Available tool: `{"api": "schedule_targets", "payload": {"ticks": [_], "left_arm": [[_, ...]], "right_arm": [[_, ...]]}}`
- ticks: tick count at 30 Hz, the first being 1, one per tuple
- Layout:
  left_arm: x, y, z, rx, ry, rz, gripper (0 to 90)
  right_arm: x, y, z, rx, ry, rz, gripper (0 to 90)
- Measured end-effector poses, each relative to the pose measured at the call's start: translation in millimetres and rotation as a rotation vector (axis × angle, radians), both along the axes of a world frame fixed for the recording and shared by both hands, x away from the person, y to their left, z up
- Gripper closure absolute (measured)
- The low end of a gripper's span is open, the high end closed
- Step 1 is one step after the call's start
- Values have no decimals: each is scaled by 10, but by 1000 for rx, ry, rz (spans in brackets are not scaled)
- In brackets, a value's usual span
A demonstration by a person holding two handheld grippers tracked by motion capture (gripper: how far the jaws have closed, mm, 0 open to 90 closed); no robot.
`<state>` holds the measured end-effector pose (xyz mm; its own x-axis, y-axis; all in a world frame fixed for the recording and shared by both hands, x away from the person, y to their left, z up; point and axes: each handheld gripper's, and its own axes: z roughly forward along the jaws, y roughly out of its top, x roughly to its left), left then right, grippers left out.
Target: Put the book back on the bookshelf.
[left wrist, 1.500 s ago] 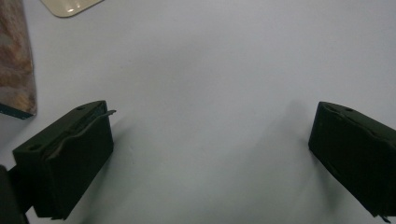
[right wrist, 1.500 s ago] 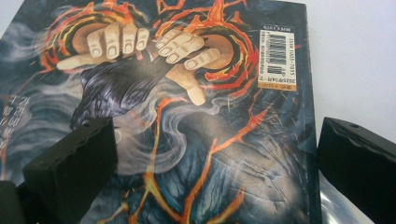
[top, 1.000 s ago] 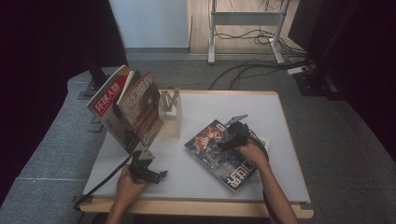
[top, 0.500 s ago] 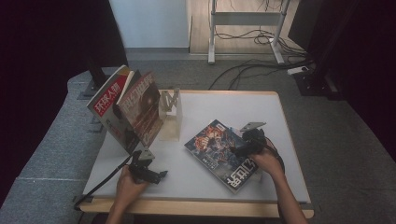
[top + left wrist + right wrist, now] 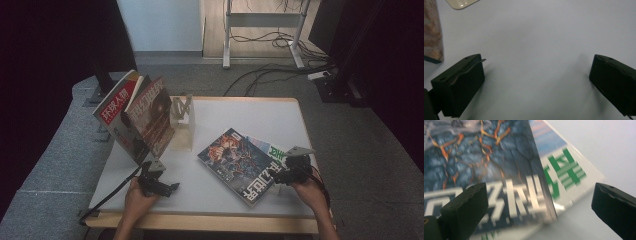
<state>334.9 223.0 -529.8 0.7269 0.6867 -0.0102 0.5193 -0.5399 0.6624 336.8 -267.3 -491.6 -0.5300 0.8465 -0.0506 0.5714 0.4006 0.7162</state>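
Where the white table (image 5: 235, 117) stands on grey carpet, its top carries everything noted below. Two upright magazines (image 5: 140, 117) lean at the left edge, a red-covered one behind, a dark reddish one in front, both tilted toward the left. Just right of them stands a pale rack (image 5: 182, 122) on a cream base, touching or nearly touching the front magazine; cannot tell which.

Right of centre, a dark magazine (image 5: 239, 162) lies flat and askew, cover up, with orange cracks on blue-black art and large white characters along its near edge. It rests on top of a white magazine (image 5: 272, 151) with green characters, which pokes out from under its right side. In the right gripper view the dark cover (image 5: 486, 157) overlaps the white one (image 5: 569, 173), corner of the stack pointing between the jaws; print is blurred.

Right gripper (image 5: 289, 175) sits at the near right corner of the stack, held in the person's hand, grey plate on top. Jaws spread wide, astride the stack's corner, nothing pinched.

Left gripper (image 5: 161, 186) hangs low over bare table near the front-left, below the upright magazines, cable trailing off the near edge. Jaws likewise wide apart, bare white surface between them; a magazine's lower corner (image 5: 432, 32) shows beside its left jaw.
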Motion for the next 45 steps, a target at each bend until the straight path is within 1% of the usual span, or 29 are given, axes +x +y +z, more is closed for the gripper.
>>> {"api": "schedule_targets", "payload": {"ticks": [3,5,8,9,11,13,16,19,23,29,37,40,42,44,45], "left_arm": [[0,0,0,0,0,0,0],[0,-1,0,0,0,0,0],[-1,-1,0,-1,0,1,0],[-1,-1,0,0,-1,1,0],[-1,-1,0,0,0,1,0],[-1,0,0,0,0,1,0],[-1,-1,0,0,0,1,0],[-1,-2,0,1,-1,1,0],[0,-4,1,3,-1,1,0],[1,-7,3,6,0,0,0],[12,-7,7,6,-1,-13,0],[22,-14,15,5,0,-23,3],[35,-39,24,1,5,-29,20],[63,-98,41,13,14,-46,35],[79,-140,52,25,12,-59,36]], "right_arm": [[-82,-79,-45,2,7,-18,8],[-120,-109,-81,2,13,-21,7],[-157,-119,-141,-20,25,-25,8],[-163,-121,-159,-29,28,-27,7],[-166,-123,-189,-32,30,-33,0],[-159,-131,-200,-22,32,-38,0],[-145,-140,-202,-20,34,-34,0],[-123,-138,-207,-20,26,-52,0],[-54,-131,-205,-27,19,-67,0],[100,-127,-200,-35,19,-89,0],[309,-131,-207,-31,18,-117,0],[384,-138,-212,-26,24,-126,0],[434,-131,-213,-24,24,-132,0],[482,-118,-213,-26,23,-139,0],[505,-110,-212,-28,23,-142,0]]}}
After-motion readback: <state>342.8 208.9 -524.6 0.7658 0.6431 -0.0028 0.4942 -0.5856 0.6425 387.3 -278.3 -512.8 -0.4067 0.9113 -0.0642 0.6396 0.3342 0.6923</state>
